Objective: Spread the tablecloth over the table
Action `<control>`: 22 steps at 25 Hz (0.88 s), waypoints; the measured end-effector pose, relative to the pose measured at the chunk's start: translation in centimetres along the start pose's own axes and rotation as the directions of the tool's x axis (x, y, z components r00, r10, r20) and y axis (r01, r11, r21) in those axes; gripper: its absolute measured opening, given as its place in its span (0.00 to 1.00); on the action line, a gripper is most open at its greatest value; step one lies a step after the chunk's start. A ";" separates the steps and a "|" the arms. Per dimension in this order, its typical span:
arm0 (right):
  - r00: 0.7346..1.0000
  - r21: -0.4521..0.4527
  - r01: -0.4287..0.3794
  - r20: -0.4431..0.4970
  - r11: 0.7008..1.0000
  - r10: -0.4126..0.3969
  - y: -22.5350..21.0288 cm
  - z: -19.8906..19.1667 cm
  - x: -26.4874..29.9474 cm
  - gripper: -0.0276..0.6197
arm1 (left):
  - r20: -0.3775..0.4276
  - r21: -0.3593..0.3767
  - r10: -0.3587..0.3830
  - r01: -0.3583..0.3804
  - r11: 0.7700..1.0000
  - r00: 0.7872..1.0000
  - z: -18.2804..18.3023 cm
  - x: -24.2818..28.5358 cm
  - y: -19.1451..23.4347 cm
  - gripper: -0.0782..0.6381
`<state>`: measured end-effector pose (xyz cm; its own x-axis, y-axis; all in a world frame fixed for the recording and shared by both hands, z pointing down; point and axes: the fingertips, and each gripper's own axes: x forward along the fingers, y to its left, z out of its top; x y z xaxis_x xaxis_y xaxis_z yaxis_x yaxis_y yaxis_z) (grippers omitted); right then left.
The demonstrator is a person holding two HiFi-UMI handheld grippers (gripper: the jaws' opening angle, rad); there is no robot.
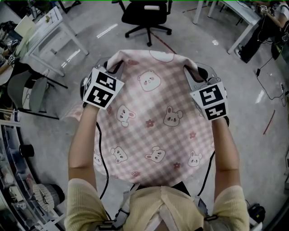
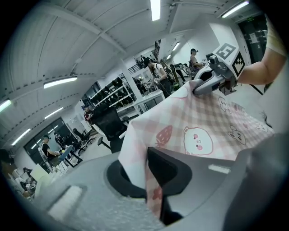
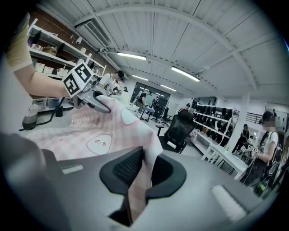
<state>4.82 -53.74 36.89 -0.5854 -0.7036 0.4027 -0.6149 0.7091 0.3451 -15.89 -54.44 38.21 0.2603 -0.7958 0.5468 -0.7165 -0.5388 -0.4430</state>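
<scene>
A pink checked tablecloth (image 1: 153, 126) printed with bears and rabbits hangs stretched between my two grippers, held up in front of the person's chest. My left gripper (image 1: 109, 71) is shut on its far left corner; in the left gripper view the cloth (image 2: 198, 131) runs down between the pinched jaws of that gripper (image 2: 153, 189). My right gripper (image 1: 195, 76) is shut on the far right corner, and the right gripper view shows the cloth (image 3: 104, 135) clamped in its own gripper (image 3: 137, 185). No table lies under the cloth in the head view.
A black office chair (image 1: 146, 16) stands on the grey floor ahead. White desks stand at the far left (image 1: 49, 31) and far right (image 1: 235, 13). A grey chair (image 1: 31, 92) and shelving are at the left. Cables hang beside the person's arms.
</scene>
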 end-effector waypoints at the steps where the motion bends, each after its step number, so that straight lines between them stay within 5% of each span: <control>1: 1.000 0.001 -0.002 -0.004 1.000 0.002 0.0 -0.5 0.4 0.10 | -0.004 -0.002 -0.003 0.003 1.000 1.000 -0.3 0.6 -0.1 0.14; 12: 0.997 0.021 -0.025 -0.068 0.999 0.027 0.4 -6.2 4.7 0.11 | -0.064 0.005 -0.072 0.072 0.997 0.995 -4.4 6.8 -2.0 0.14; 22: 0.993 0.055 -0.015 -0.117 0.998 0.022 0.7 -10.0 7.4 0.13 | -0.103 0.042 -0.064 0.068 0.997 0.993 -6.7 10.4 -3.1 0.16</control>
<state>5.37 -57.99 48.58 -0.5327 -0.6780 0.5065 -0.6340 0.7161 0.2918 -15.28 -59.16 49.99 0.2377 -0.7273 0.6438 -0.6694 -0.6029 -0.4340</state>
